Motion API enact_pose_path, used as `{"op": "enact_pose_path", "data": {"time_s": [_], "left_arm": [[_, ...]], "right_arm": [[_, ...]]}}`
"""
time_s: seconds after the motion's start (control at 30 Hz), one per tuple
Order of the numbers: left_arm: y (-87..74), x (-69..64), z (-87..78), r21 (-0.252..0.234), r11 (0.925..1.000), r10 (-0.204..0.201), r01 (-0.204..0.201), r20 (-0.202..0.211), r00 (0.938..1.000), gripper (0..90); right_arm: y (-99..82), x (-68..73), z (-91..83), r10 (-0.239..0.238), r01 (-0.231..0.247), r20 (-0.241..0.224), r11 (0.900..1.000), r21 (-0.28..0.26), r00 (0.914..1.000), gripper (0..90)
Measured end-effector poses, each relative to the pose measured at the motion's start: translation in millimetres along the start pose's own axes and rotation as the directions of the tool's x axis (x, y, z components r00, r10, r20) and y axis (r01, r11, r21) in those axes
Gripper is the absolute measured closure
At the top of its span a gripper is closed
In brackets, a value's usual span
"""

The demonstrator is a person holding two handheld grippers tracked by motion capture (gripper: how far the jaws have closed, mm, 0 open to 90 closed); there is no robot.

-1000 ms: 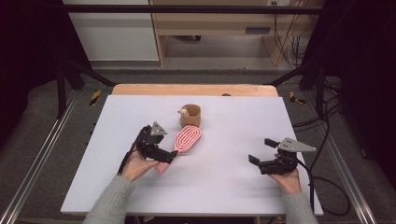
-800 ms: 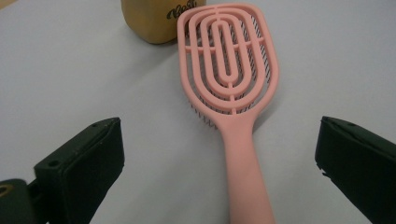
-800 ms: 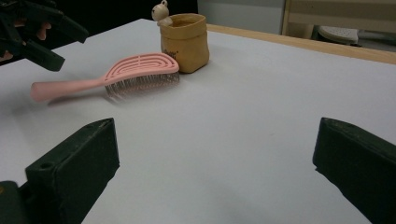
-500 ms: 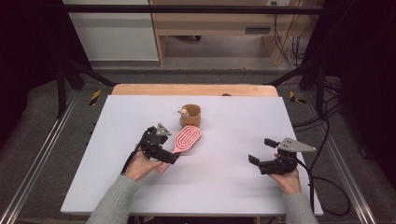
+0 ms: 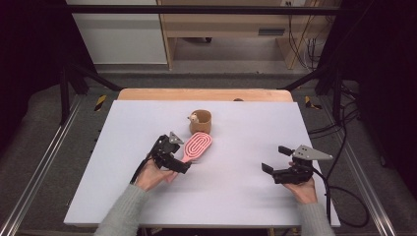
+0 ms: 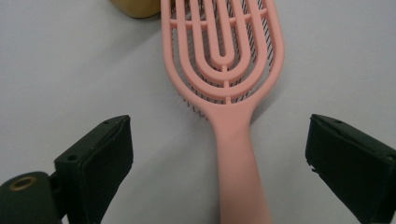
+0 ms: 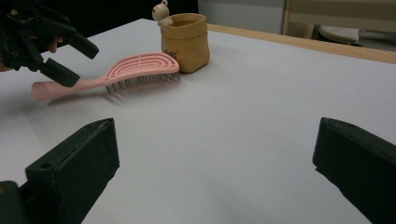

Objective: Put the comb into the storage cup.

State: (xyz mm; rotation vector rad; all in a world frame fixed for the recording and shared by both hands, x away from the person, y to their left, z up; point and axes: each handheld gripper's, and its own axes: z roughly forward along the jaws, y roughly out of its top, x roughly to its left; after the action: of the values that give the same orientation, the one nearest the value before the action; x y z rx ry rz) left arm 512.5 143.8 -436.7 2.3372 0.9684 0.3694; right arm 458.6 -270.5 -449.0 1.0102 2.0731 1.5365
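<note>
Hairbrush (image 5: 196, 146), pink, lies bristles down near the middle of the white table (image 5: 246, 196) in the high view, its head just at 7 o'clock of a small tan pouch (image 5: 201, 122). At the handle sits the left gripper (image 5: 178, 158), jaws spread; the right gripper (image 5: 275, 162) rests well apart at 3 o'clock, jaws parted and empty.

Left gripper view: the brush handle runs from 6 o'clock up between both wide-open jaws, touching neither.

Right gripper view: own jaws gape over bare table; brush and pouch sit toward 11 o'clock.

White table (image 5: 123, 196), wooden desk (image 5: 226, 22) behind — dark surroundings
</note>
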Motion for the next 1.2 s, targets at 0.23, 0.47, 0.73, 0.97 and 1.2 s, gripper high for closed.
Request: {"op": "enact_pose_path", "data": {"time_s": [0.23,0.47,0.73,0.97,1.2], "left_arm": [[0.2,-0.7,3.8,0.019,0.9998,-0.009,0.009,0.005,0.9999,15.9],[0.3,-1.5,6.7,0.029,0.9995,-0.014,0.014,0.006,0.9999,24.2],[0.9,-3.0,9.7,0.049,0.9987,-0.015,0.014,0.020,0.9997,35.8],[1.6,-4.1,12.5,0.060,0.9981,-0.015,0.013,0.031,0.9994,45.2],[1.8,-3.7,13.7,0.080,0.9965,-0.025,0.021,0.047,0.9986,53.5]], "right_arm": [[0.0,-0.1,0.0,0.000,0.000,0.000,1.0000,0.000,1.0000,0.8],[0.0,-0.3,-0.1,-0.001,0.001,0.001,1.0000,0.000,1.0000,0.8],[0.0,-0.3,-0.1,-0.001,0.001,0.000,1.0000,0.000,1.0000,0.8],[0.1,-0.4,-0.3,0.000,0.000,0.001,1.0000,0.000,1.0000,0.8],[0.2,-0.3,-0.5,0.003,-0.003,0.001,1.0000,0.000,1.0000,0.7]]}}
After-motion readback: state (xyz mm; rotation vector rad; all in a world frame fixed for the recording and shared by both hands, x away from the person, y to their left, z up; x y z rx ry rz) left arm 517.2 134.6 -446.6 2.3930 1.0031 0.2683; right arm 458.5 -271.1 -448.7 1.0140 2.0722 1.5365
